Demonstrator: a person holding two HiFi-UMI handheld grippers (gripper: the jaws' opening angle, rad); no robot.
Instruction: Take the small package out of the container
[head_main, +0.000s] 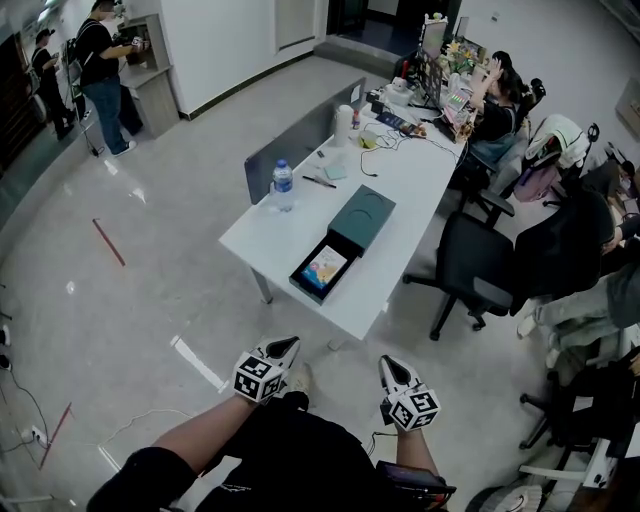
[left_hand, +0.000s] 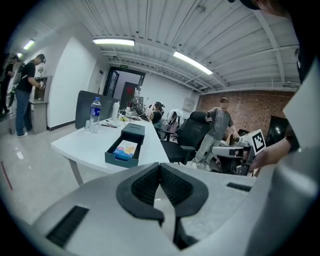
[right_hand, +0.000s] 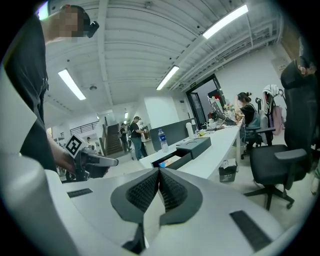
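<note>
both grippers closed and empty, well short of the table
left gripper (head_main: 288, 345) and right gripper (head_main: 390, 363), two in all, jaws pressed together on nothing; ahead, one open container (head_main: 297, 281) near the table (head_main: 270, 240) edge holds one small package (head_main: 324, 267), one lid (head_main: 362, 215) just beyond, one water bottle (head_main: 283, 185). arrive closed and they'd likely shove the container off.

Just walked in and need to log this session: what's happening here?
A person stands short of the white table, holding the left gripper and right gripper low, both shut and empty. The small package lies in the open dark container on the table, lid at its far end, not yet taken out.
</note>
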